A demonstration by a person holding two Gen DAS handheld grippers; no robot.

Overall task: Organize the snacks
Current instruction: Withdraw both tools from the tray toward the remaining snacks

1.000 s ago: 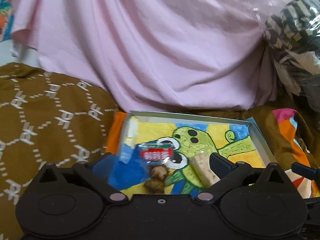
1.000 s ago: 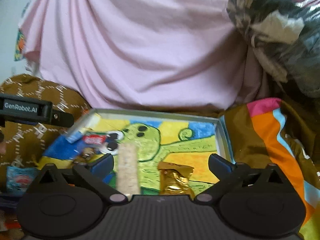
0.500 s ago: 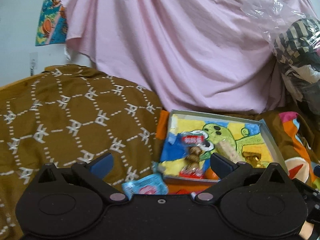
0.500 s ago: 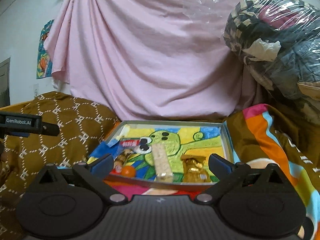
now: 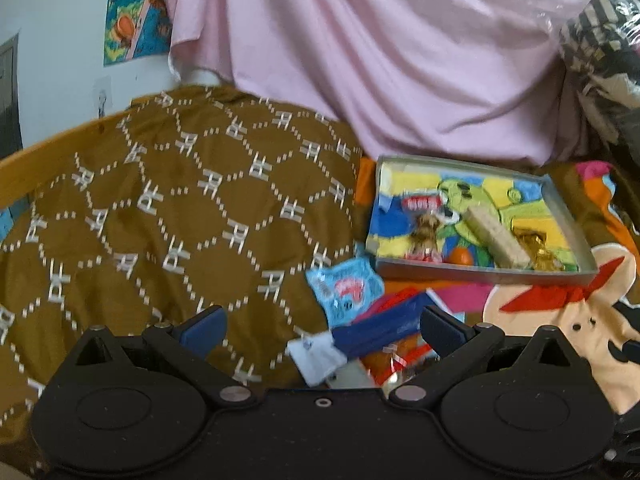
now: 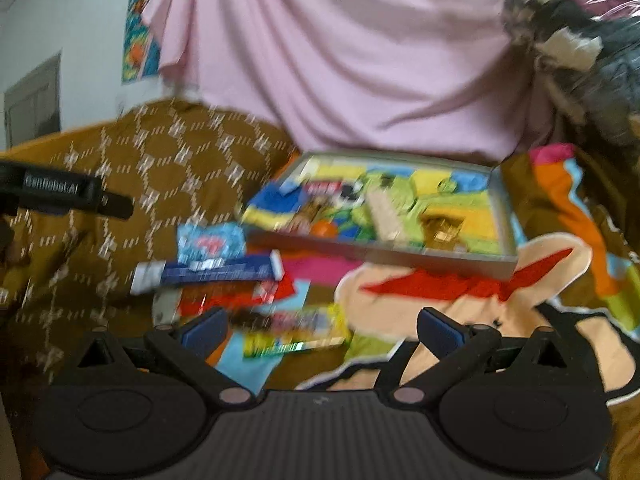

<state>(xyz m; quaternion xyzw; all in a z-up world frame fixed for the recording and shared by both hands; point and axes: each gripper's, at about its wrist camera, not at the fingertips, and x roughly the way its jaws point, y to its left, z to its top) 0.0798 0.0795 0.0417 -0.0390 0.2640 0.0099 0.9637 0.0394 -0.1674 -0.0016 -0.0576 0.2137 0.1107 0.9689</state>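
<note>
Four snacks lie in the tray (image 5: 568, 216), right of centre, gathered for sorting. Loose: light-blue packet (image 5: 346, 290) and dark-blue bar (image 5: 384, 330), lower centre, awaiting pickup. Left gripper (image 5: 322, 326) and right gripper (image 6: 322, 326) both spread, empty.

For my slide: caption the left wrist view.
Open left gripper hovers over loose snack packets beside a partly filled tray.
</note>
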